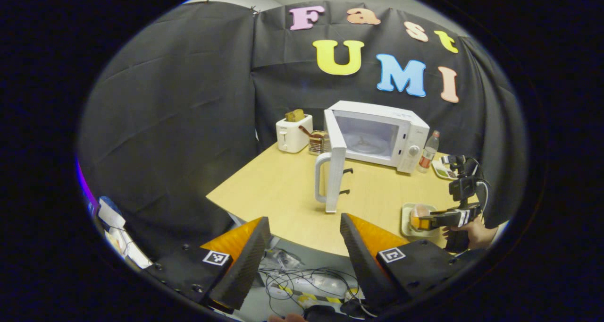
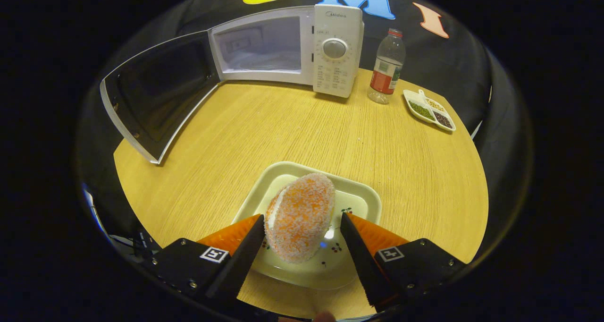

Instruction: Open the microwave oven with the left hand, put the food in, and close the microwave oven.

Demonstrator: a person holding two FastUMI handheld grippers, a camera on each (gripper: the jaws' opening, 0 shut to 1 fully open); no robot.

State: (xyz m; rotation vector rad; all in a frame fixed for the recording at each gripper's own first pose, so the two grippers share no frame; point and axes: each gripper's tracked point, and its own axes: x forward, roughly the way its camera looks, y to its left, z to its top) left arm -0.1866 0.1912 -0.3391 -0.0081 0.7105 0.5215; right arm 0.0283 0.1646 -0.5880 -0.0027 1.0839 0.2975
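Left tongs (image 1: 302, 246) spread wide, right tongs (image 2: 302, 246) spread, level, low

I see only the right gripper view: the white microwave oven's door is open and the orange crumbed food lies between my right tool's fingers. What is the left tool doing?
Observer: The left tool is open and holds nothing; the door's white handle is ahead of it, untouched.
Operator: Is anything standing to the left of the oven?
Observer: Yes, a white toaster with bread in its slot stands beside the white microwave oven.
Operator: Is the oven's inside free?
Observer: A round glass turntable lies there, and I see nothing on it.
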